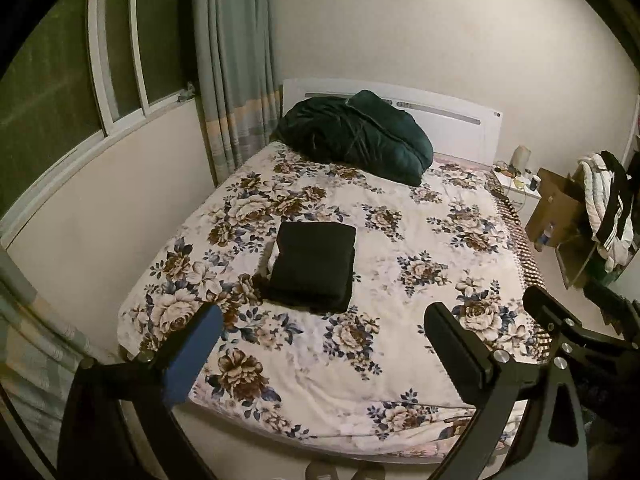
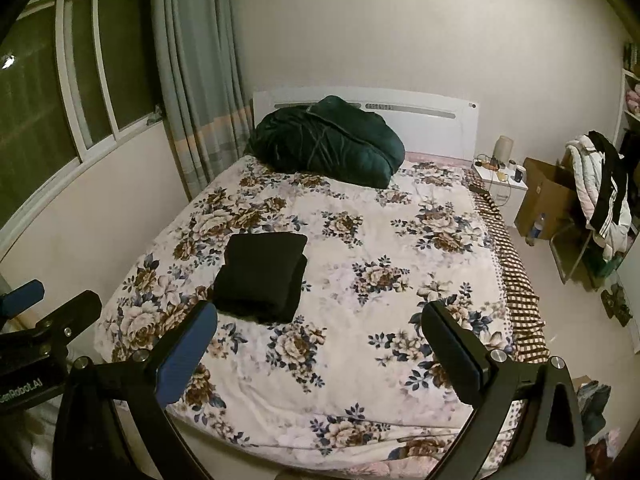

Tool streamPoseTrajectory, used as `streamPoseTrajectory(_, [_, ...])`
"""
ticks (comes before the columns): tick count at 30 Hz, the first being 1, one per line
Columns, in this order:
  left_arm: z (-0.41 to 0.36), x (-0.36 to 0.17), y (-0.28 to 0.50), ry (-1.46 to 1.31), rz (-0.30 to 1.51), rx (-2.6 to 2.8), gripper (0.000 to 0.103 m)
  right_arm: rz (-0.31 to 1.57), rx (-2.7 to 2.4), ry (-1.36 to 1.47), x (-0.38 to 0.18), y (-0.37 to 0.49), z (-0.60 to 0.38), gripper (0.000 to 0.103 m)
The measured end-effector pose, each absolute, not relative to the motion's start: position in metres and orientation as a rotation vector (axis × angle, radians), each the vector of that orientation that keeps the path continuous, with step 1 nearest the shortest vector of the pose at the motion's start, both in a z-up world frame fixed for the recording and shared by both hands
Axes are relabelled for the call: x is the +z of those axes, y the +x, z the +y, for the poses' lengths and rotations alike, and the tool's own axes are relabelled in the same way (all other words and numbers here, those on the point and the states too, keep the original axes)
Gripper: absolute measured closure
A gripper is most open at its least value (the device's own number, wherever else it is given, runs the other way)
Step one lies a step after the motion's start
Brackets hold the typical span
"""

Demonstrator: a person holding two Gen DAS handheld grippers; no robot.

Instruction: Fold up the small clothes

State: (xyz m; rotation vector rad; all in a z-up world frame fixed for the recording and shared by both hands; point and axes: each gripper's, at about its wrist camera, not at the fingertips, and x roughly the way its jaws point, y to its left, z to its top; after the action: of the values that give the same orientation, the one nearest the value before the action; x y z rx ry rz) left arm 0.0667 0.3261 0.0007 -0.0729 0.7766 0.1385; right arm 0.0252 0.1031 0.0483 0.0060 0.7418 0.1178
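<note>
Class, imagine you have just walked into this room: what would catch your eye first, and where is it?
First the neatly folded black garment, lying left of centre on the floral bedspread. Next the rumpled dark green duvet, heaped against the white headboard. Nearest the camera, both the left gripper and the right gripper hang above the bed's foot, jaws wide and empty.

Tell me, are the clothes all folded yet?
Looks nearly done. The black clothes lie folded in a neat stack on the bed. Both the left gripper and right gripper are open and empty, above the bed. Nothing unfolded shows on the bed.
</note>
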Motion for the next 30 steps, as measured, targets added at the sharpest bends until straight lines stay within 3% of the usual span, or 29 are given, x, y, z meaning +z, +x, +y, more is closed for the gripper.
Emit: streamPoseTrajectory(30, [0.325,0.007,0.054,-0.075,0.774,0.153,0.0,0.717,0.094,0.022,0.07,0.011,0.114,0.0])
